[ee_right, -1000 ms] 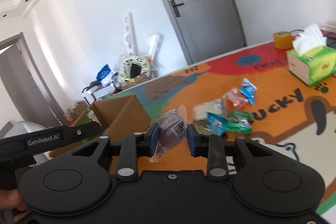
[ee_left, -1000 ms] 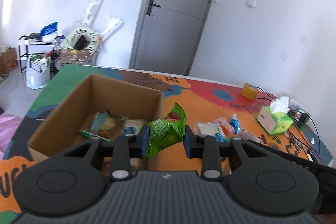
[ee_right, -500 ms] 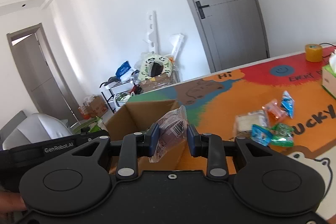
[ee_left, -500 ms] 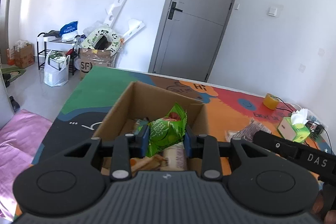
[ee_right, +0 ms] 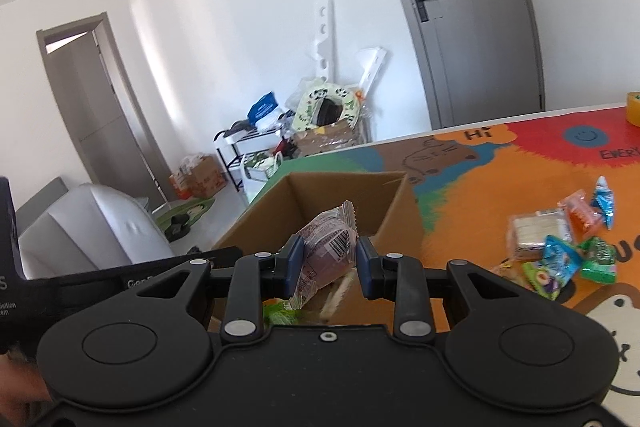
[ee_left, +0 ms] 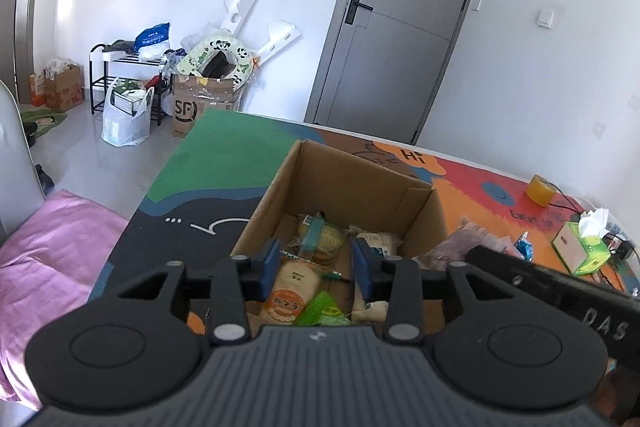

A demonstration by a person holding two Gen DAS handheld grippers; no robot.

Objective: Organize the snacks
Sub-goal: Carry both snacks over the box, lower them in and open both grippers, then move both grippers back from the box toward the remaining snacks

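An open cardboard box (ee_left: 352,183) (ee_right: 384,199) stands on the colourful table mat and holds several wrapped snacks. My left gripper (ee_left: 316,261) hangs over the box, its jaws opening with nothing between them. The green snack packet (ee_left: 322,313) lies in the box just below them. My right gripper (ee_right: 326,261) is shut on a clear-wrapped purple snack (ee_right: 330,247) by the box's near right corner; this purple snack (ee_left: 460,243) also shows in the left wrist view. Several loose snacks (ee_right: 560,243) lie on the mat to the right.
A green tissue box (ee_left: 584,247) and a yellow tape roll (ee_left: 540,189) sit toward the table's far right, with cables beside them. Beyond the table's left edge are a pink cloth (ee_left: 52,247), a grey chair (ee_right: 92,223) and floor clutter by the wall.
My left gripper moved over the box and let go of the green packet, which dropped into the box. My right gripper carried the purple snack leftward toward the box.
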